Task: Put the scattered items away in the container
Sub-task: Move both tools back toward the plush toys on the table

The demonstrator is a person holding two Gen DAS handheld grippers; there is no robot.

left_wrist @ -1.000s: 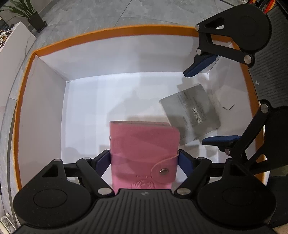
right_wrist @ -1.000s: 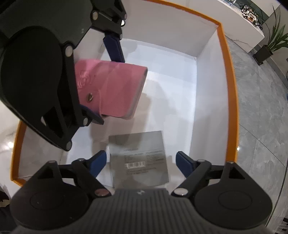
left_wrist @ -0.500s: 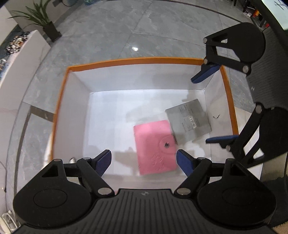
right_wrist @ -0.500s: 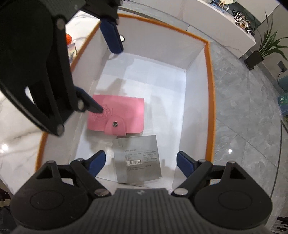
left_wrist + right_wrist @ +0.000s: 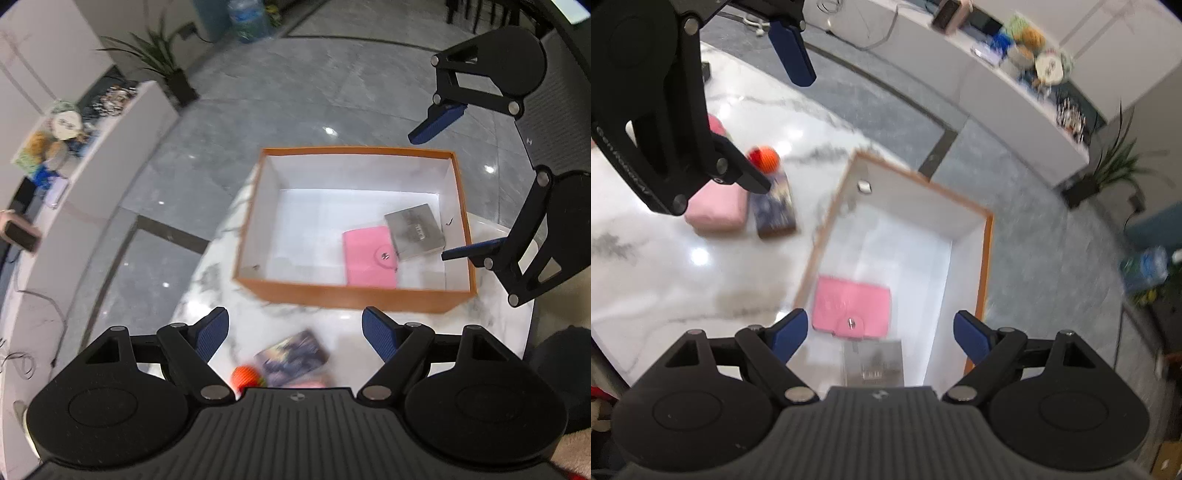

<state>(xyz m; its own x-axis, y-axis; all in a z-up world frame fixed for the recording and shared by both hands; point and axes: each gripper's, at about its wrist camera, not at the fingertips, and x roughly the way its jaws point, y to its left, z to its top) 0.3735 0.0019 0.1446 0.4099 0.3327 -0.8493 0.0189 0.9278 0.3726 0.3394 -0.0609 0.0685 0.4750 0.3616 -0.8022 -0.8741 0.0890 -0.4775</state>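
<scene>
Orange-rimmed box [image 5: 354,295] holds the pink wallet [image 5: 369,258] and the grey card [image 5: 413,232], touching, near its right wall. Both the left gripper [image 5: 295,332] and the right gripper [image 5: 879,332] have their jaws apart and hold nothing. An orange ball [image 5: 764,158], a dark booklet [image 5: 774,206] and a pink pouch [image 5: 714,210] lie bunched on the marble table [image 5: 665,280] — a hurried grab could nudge the ball so it rolls off the edge.

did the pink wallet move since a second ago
Yes. The pink wallet left the left gripper and now lies flat on the box floor beside the grey card.
</scene>
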